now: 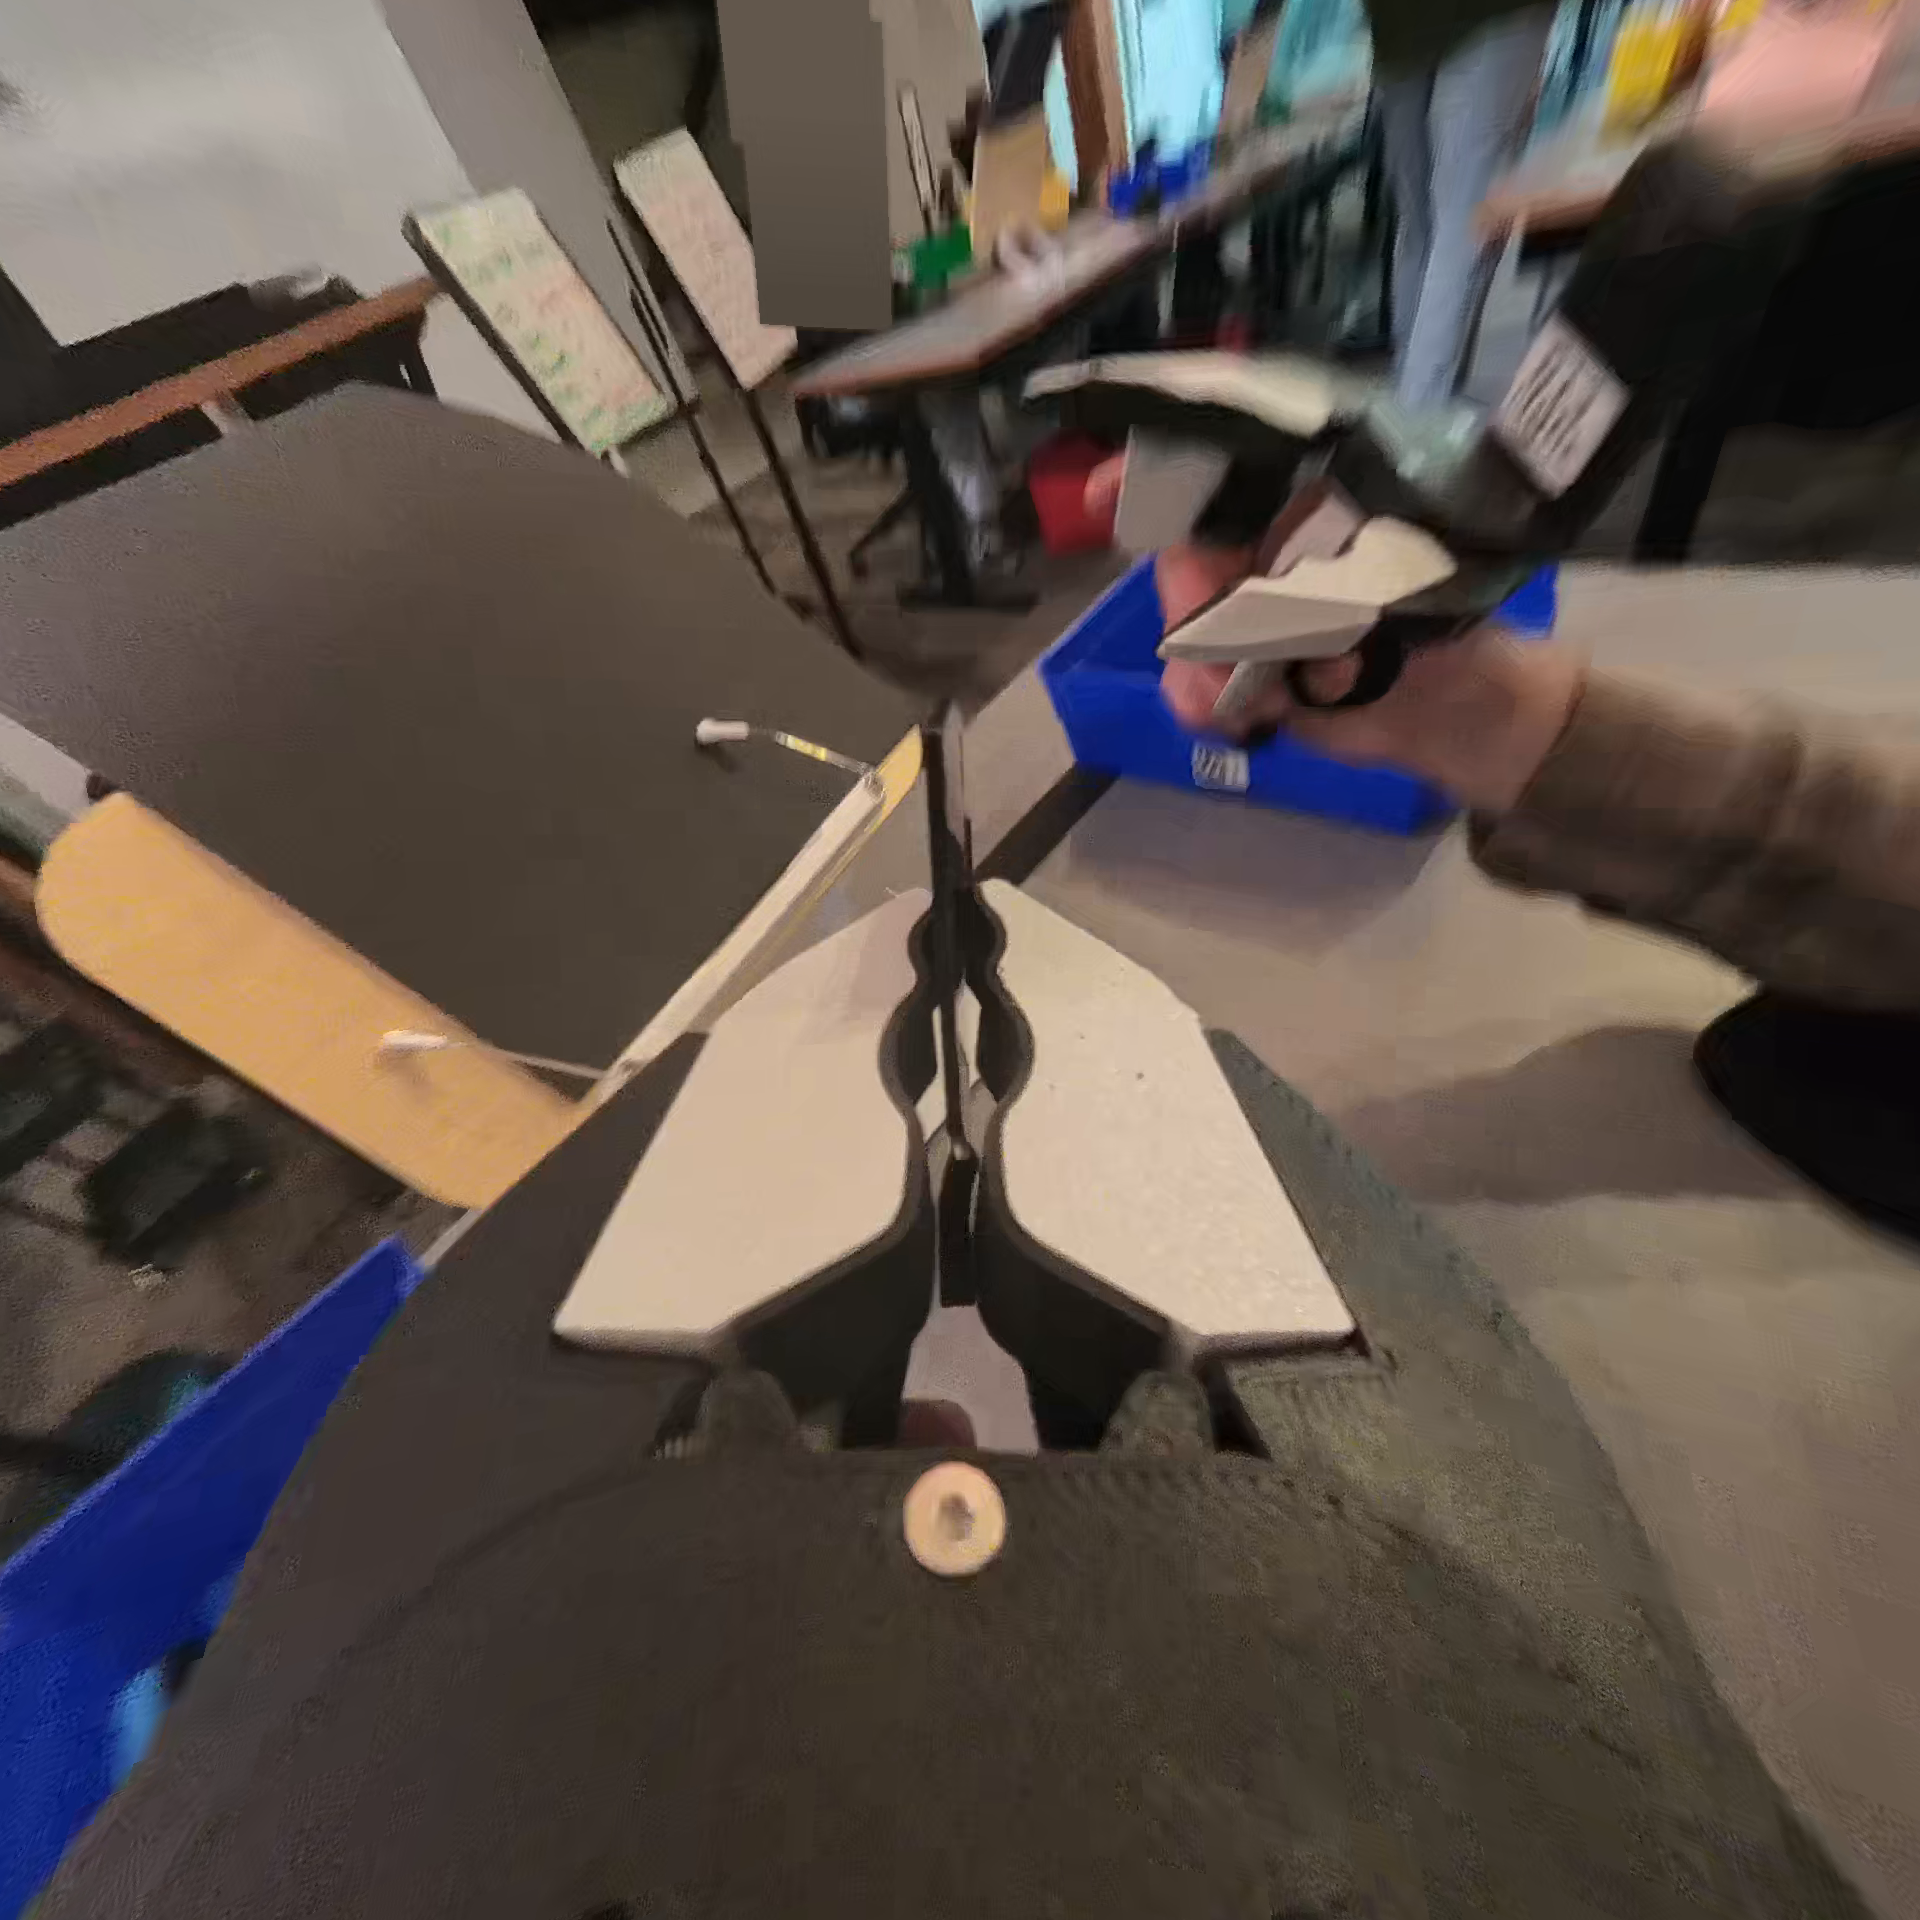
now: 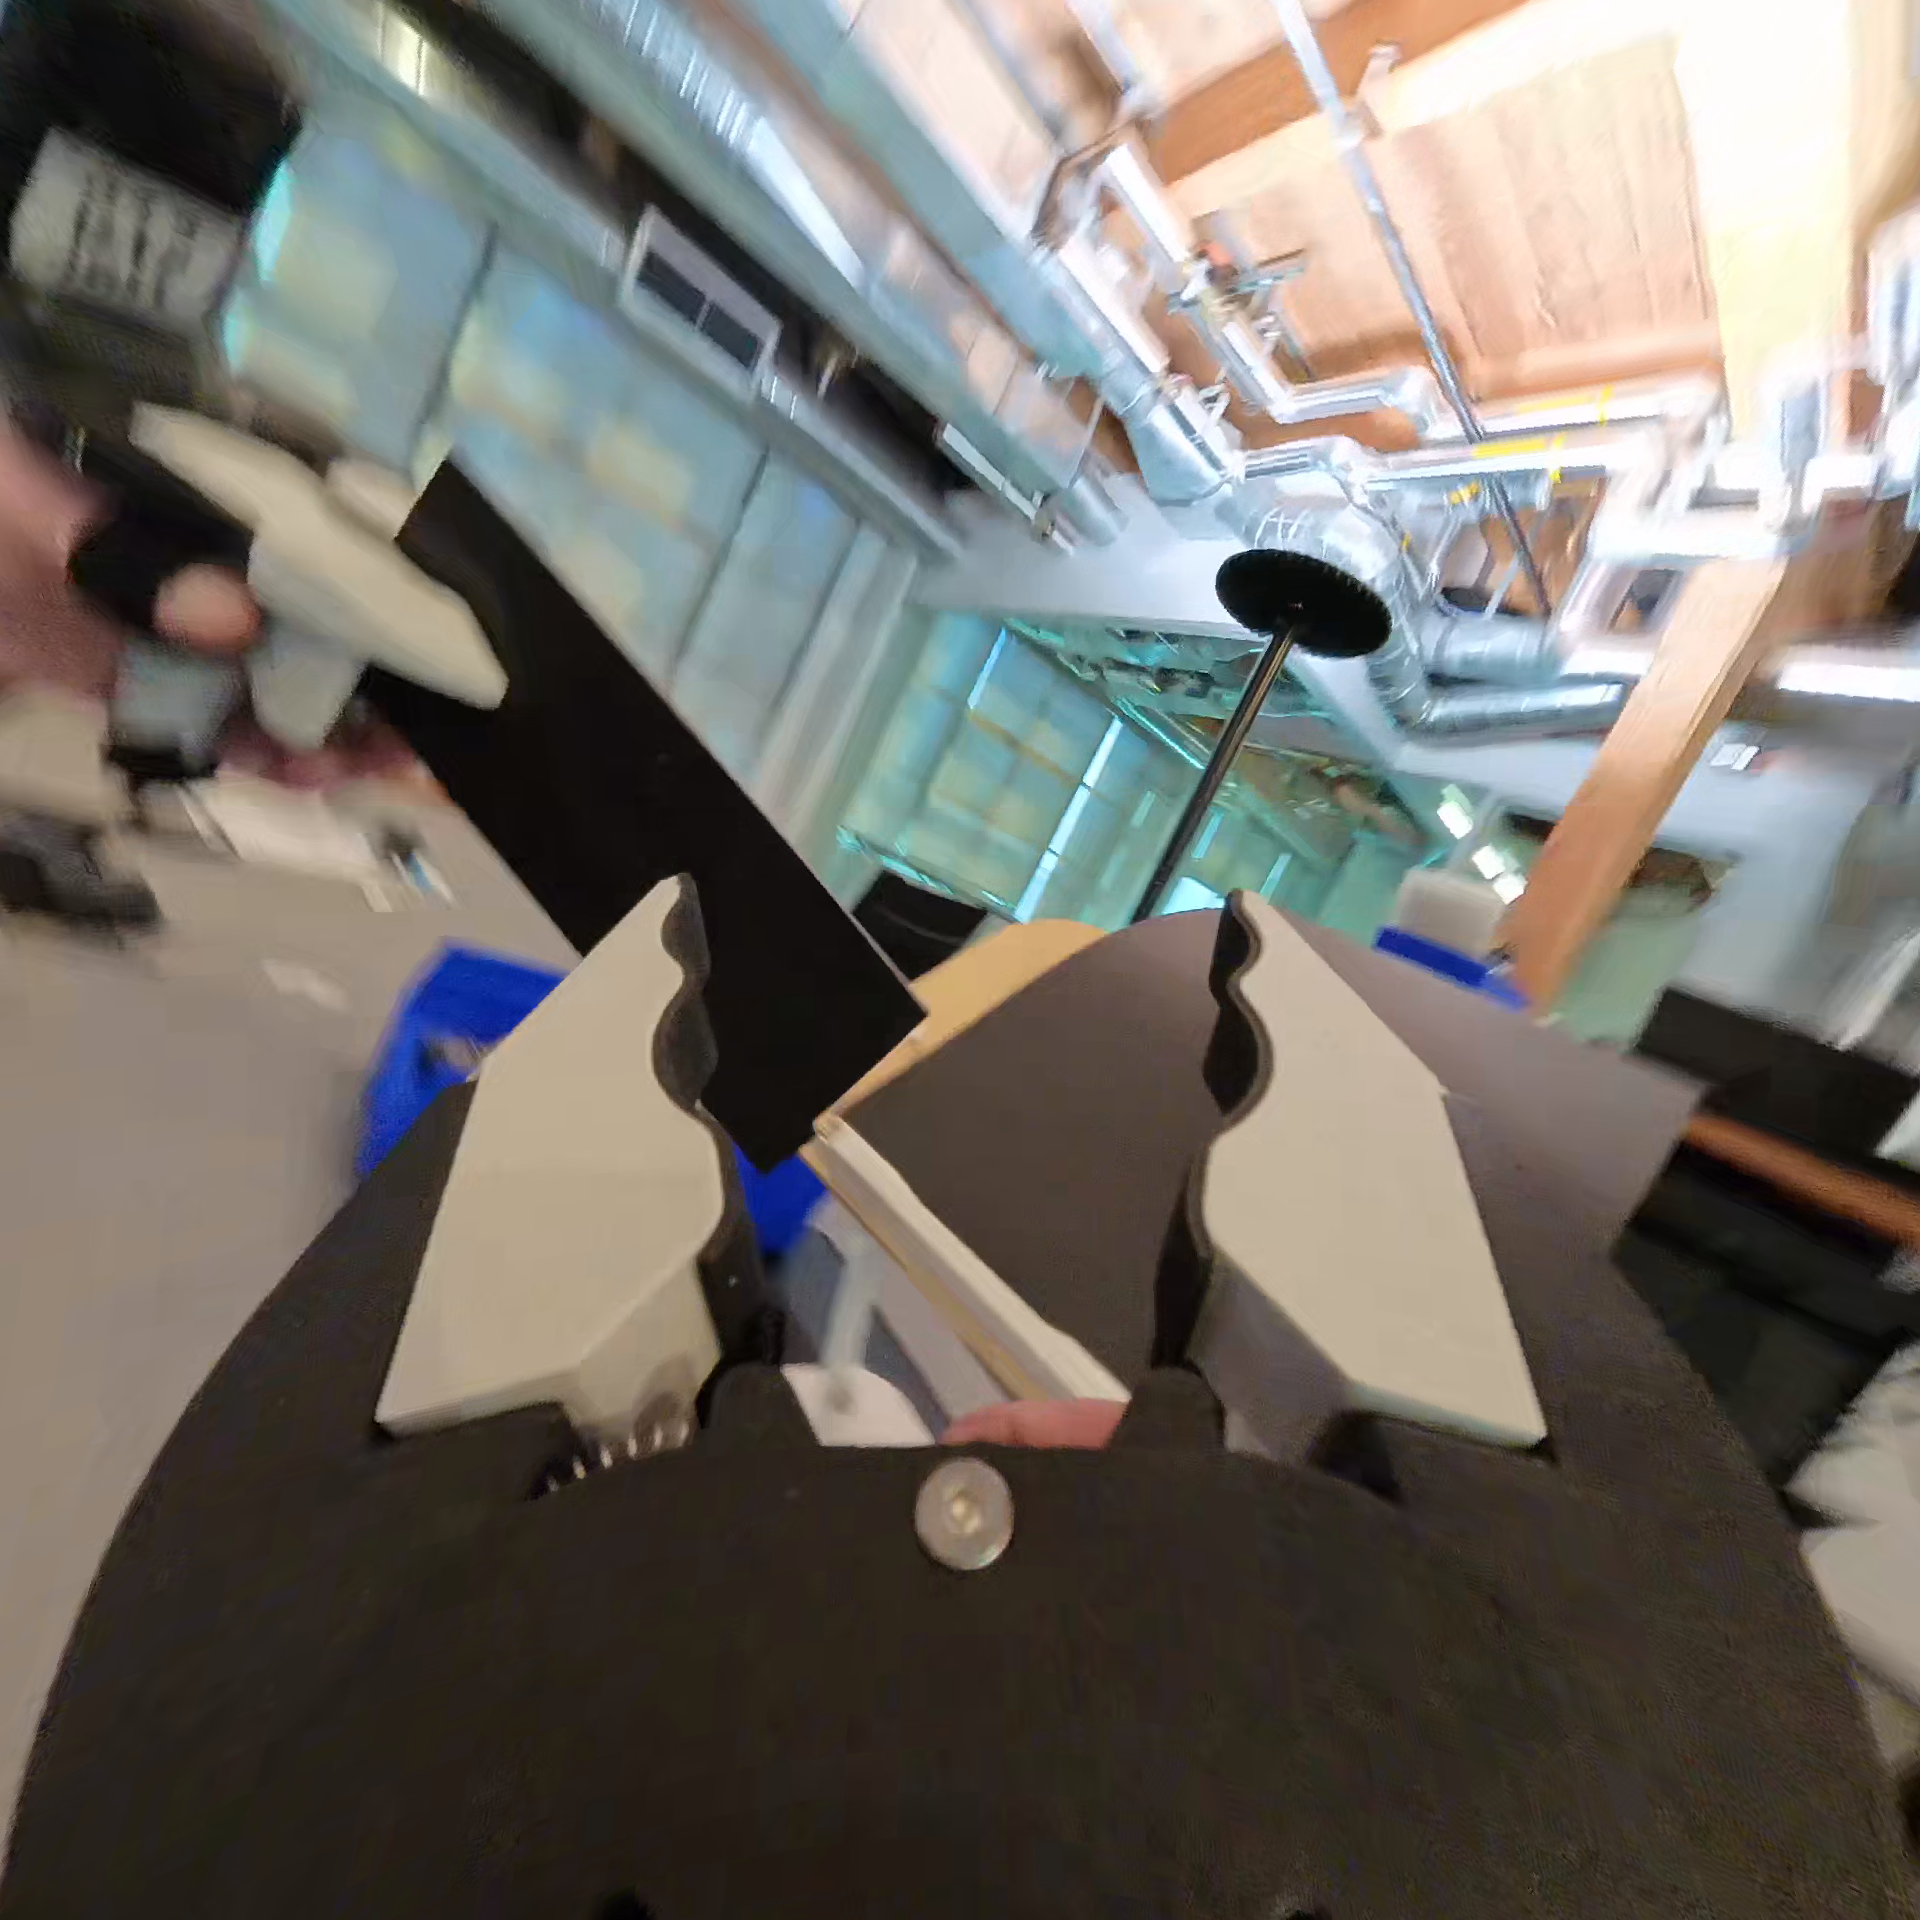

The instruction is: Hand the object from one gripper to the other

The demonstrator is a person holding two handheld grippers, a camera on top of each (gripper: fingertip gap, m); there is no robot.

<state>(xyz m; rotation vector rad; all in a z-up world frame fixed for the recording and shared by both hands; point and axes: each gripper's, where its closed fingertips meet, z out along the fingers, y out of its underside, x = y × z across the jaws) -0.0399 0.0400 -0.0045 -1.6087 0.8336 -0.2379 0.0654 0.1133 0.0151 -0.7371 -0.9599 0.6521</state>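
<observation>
My left gripper (image 1: pixel 951 914) is shut on a thin, flat black strip (image 1: pixel 943 831), which I see edge-on rising from between the pads. In the right wrist view the same strip (image 2: pixel 623 790) runs from the left gripper (image 2: pixel 416 582) at the upper left down to its free end between my right gripper's fingers. My right gripper (image 2: pixel 958 894) is open wide. The strip's end lies close to its left finger (image 2: pixel 582 1091), and the pads do not press on it. The right gripper also shows in the left wrist view (image 1: pixel 1107 514), open, held in a hand at the upper right.
A dark board backed with tan cardboard (image 1: pixel 416 675) lies under the grippers. A blue bin (image 1: pixel 1195 748) sits on the grey table (image 1: pixel 1351 987) behind them. A thin black rod topped with a disc (image 2: pixel 1299 603) stands beyond the right gripper. Desks and boards fill the background.
</observation>
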